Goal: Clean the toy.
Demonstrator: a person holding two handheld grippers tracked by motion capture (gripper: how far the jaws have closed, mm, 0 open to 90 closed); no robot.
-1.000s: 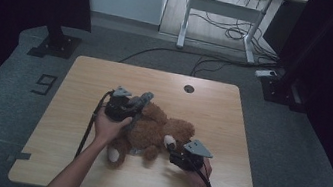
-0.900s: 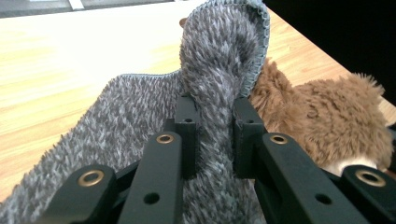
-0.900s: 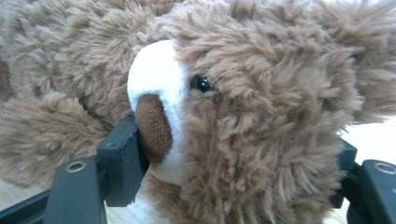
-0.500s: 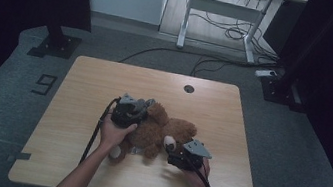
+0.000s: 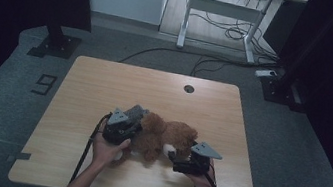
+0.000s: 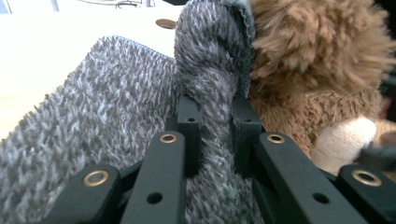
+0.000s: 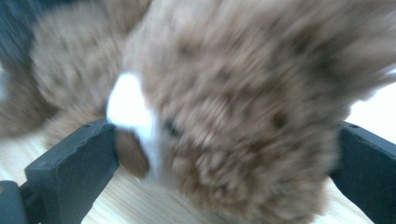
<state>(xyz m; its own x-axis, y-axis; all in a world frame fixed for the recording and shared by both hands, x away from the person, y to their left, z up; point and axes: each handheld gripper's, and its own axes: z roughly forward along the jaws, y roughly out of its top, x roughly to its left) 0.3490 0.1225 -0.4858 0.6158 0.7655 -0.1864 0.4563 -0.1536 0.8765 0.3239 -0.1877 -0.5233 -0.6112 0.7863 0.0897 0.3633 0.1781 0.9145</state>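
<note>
A brown plush toy [image 5: 167, 137] with a white muzzle lies near the front of the wooden table [image 5: 105, 84]. My left gripper [image 5: 139, 119] sits at the toy's left side, shut on a fold of grey knitted cloth [image 6: 116, 93] that lies against the toy's fur [image 6: 317, 70]. In the left gripper view both pads [image 6: 189, 116] pinch that fold. My right gripper [image 5: 174, 154] is at the toy's near right. Its jaws have just been opening and now stand wide on either side of the plush head [image 7: 233, 93], which is blurred.
A round cable hole [image 5: 189, 88] sits near the table's far edge. Behind the table stand a white desk frame [image 5: 218, 10] with floor cables, and black stand bases [image 5: 53, 45] at left and right. A "9" [image 5: 44, 84] is marked on the floor.
My left hand has come down and toward the near edge with the grey cloth. The right gripper's jaws have spread apart around the toy's head.
</note>
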